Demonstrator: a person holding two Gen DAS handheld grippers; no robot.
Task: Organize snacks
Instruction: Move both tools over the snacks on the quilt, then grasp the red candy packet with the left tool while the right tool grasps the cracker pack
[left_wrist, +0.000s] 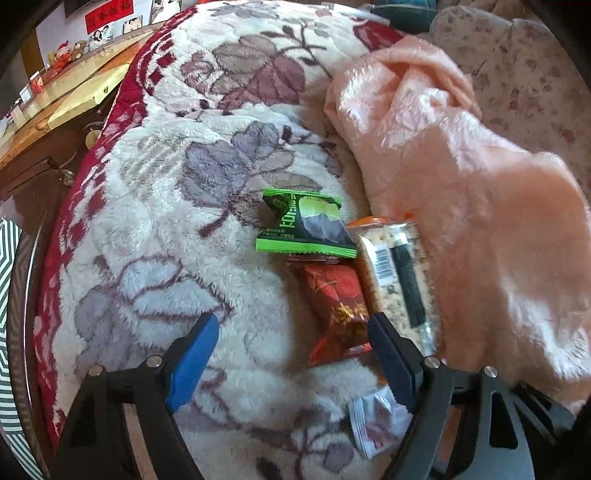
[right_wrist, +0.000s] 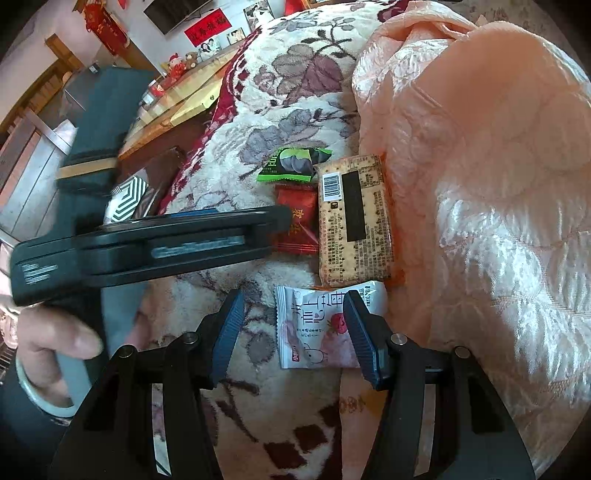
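Four snacks, white packet (right_wrist: 317, 328) under right claw (right_wrist: 293, 332)

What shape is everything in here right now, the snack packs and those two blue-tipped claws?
Green packet: sealed, lying flat on the blanket.
Red packet: sealed, flat, below the green one.
Cracker pack: sealed, barcode side up, beside the red packet.
White packet: sealed, flat, nearest the right gripper.
Left gripper: open, empty, over the red packet.
Right gripper: open, empty, over the white packet.
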